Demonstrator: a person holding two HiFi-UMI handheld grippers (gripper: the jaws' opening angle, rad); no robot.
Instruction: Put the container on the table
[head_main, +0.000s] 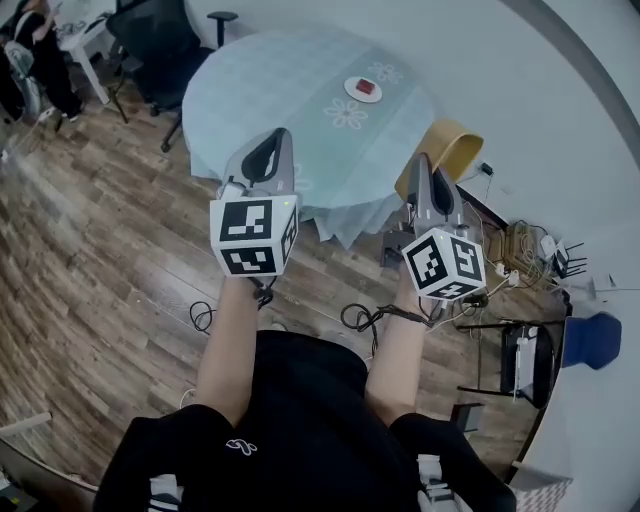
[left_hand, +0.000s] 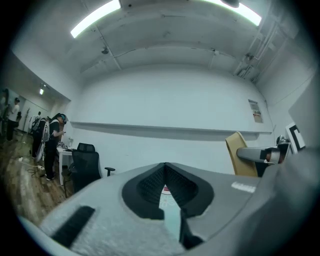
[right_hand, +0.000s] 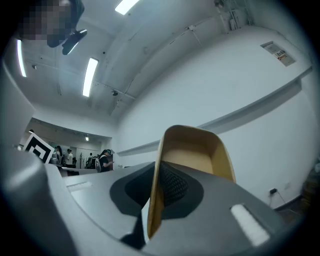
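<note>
Evidently light and fairly stiff: tan, thin-walled, rounded-rectangular open container (right_hand: 195, 150), smooth-sided, perhaps moulded plastic or bamboo fibre, though hard to settle from so warped a close view. Likely a little slippery and apt to flex at the rim, not obviously fragile. Taken by one side wall only, pad inside and pad outside, in the right tool (right_hand: 152, 172), clenched on that wall. Off-centre hold, so prone to swing or pivot about the pinch; better kept deep on the wall than out at the lip, and lowered slowly, base first. Held tipped on its side rather than level, in the air ahead of the tool, just beside the right edge of the round table (head_main: 290, 90) under its pale blue-green flower-patterned cloth; not yet resting on it. Needs turning base-down before release. Farther in on the table, well apart from the container, small white plate (head_main: 363, 88) with something red on it: ample bare cloth nearer the edge for a landing. Left tool (head_main: 272, 150) held out level toward the table's near edge, tips pressed together, nothing between them. Below everything, wood-plank floor (head_main: 90, 260); beyond the table, black office chair (head_main: 160, 40).
</note>
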